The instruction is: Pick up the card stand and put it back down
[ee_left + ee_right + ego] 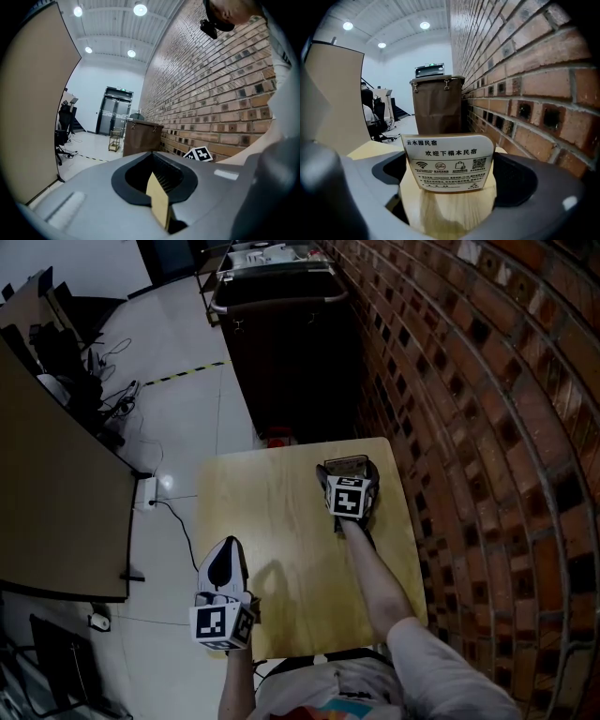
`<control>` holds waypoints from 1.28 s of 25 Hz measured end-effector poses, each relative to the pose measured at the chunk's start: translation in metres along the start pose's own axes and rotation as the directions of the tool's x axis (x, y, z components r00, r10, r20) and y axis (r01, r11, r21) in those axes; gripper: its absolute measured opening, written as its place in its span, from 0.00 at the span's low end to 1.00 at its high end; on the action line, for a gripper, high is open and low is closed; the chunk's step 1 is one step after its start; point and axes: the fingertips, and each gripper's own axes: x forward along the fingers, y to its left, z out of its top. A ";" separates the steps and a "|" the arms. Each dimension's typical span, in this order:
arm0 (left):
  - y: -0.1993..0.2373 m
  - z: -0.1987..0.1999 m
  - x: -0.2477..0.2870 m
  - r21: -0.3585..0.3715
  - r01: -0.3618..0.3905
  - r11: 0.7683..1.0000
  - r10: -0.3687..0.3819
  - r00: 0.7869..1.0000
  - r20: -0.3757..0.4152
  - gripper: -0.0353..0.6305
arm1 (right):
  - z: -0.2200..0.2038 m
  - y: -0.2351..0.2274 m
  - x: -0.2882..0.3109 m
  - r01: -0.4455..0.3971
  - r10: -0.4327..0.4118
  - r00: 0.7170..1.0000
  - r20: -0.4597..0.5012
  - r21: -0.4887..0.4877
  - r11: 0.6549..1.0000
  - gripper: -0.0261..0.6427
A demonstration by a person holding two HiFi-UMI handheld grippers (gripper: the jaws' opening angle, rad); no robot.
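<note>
Card stand (447,164), a white printed card on a pale wooden base, sits at the far right of the wooden bench (281,521), close to the brick wall (487,427). The right tool (347,479) pinches it, one pad on each side of the base; whether the base is off the bench cannot be told. The left tool (225,554) is at the bench's near left edge, well apart from the stand, its tips pressed together. A tan sliver in the hollow behind them cannot be identified.
</note>
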 end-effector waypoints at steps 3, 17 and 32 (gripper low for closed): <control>-0.003 -0.004 0.003 0.003 0.011 1.000 -0.011 1.000 -0.004 0.06 | -0.006 -0.003 0.004 0.008 -0.008 1.000 -0.013 0.001 1.000 0.87; -0.008 -0.006 -0.001 0.005 0.012 1.000 -0.012 1.000 -0.003 0.06 | 0.000 -0.002 0.001 -0.053 0.052 0.998 0.019 0.050 0.997 0.90; -0.020 0.004 -0.020 0.010 0.024 1.000 -0.025 0.999 0.045 0.06 | 0.007 -0.004 -0.047 -0.078 0.075 0.996 0.041 0.071 0.994 0.66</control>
